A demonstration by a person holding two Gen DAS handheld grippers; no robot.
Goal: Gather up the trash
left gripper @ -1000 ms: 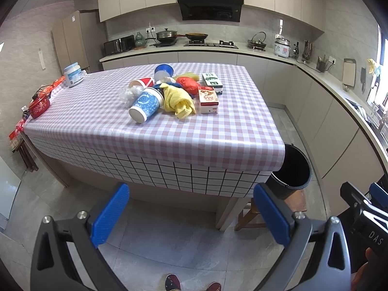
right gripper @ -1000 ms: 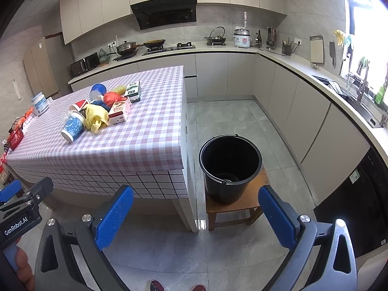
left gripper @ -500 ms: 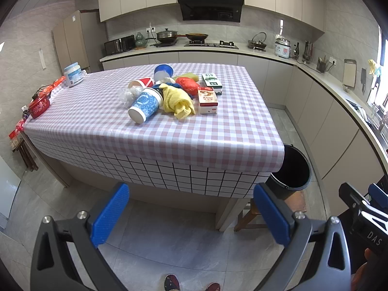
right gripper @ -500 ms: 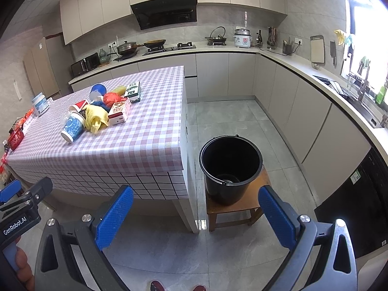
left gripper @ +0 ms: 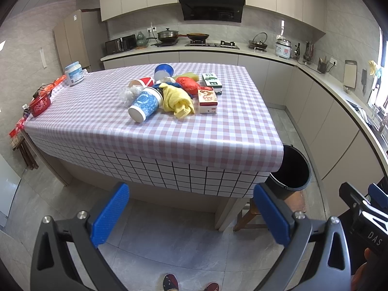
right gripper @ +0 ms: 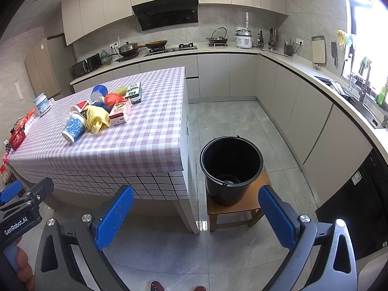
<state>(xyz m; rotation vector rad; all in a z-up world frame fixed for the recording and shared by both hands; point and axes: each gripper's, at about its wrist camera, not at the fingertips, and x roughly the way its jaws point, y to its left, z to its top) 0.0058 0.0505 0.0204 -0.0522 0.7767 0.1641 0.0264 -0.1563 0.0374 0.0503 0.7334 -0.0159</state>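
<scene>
We stand short of the tabletop (left gripper: 218,140), each hand-held gripper, left (left gripper: 194,215) and right (right gripper: 196,215), spread apart and empty, so next we reach the trash pile (left gripper: 169,94) beyond the bucket (right gripper: 231,169).

A kitchen with pale cabinets (right gripper: 167,2), a black range hood (right gripper: 167,15) over the stove, grey floor tiles (right gripper: 242,121), and bright daylight from a window (right gripper: 363,36) at right.
</scene>
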